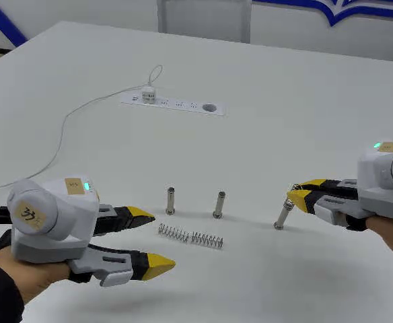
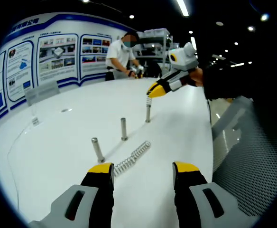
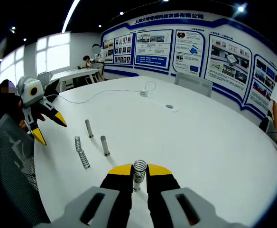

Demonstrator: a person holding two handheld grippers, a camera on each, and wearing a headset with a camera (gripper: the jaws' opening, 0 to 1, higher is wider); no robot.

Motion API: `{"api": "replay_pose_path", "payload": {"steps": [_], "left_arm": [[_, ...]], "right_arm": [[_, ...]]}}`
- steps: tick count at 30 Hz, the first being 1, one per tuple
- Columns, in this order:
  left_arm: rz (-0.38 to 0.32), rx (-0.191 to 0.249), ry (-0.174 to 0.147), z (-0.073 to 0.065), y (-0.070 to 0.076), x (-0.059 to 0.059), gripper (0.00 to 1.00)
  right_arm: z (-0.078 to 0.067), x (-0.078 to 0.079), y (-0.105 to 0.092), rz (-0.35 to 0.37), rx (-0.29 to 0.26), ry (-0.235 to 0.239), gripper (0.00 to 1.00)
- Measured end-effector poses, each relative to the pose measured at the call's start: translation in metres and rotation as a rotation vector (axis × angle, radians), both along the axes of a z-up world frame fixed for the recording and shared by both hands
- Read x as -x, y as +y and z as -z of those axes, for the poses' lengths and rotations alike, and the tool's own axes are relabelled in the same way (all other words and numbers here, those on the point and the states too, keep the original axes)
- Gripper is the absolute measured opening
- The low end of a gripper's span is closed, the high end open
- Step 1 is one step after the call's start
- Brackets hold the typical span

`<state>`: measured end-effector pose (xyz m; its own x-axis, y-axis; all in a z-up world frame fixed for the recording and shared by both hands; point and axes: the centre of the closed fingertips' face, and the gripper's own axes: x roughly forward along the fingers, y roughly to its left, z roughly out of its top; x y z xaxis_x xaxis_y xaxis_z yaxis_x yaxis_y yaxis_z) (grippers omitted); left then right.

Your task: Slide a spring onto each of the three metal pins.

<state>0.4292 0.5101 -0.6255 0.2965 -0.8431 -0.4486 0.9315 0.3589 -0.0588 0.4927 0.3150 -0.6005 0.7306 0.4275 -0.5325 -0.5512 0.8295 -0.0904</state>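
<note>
The white counter [image 1: 284, 101] carries everything. The left hand-held gripper [image 1: 161, 241] hovers low over it with jaws wide and nothing between them. The right hand-held gripper [image 3: 138, 172] is pinched narrowly on a spring [image 3: 139, 167] at the top of the right pin [image 1: 281, 217], which leans — the spring looks only partway on. The left pin [image 1: 170, 200] and middle pin [image 1: 219, 204] stand upright and bare. Two loose springs [image 1: 173, 233] lie end to end just in front of those pins, directly ahead of the left jaws. Their long axis runs roughly the way that gripper points — the left hand is much the nearer.
</note>
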Motion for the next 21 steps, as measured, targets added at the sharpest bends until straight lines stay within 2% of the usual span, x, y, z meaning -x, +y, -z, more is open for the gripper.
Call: {"api": "replay_pose_path", "payload": {"steps": [11, 18, 21], "left_arm": [[0.000, -0.008, 0.000, 0.001, 0.001, 0.000, 0.50], [0.003, -0.011, 0.000, 0.002, 0.001, 0.000, 0.49], [0.002, -0.011, -0.001, 0.002, 0.002, -0.001, 0.49]], "right_arm": [[0.033, -0.001, -0.004, 0.006, 0.009, 0.035, 0.12], [0.048, 0.000, -0.007, -0.001, 0.041, 0.062, 0.12], [0.048, -0.001, -0.006, 0.002, 0.033, 0.058, 0.12]]}}
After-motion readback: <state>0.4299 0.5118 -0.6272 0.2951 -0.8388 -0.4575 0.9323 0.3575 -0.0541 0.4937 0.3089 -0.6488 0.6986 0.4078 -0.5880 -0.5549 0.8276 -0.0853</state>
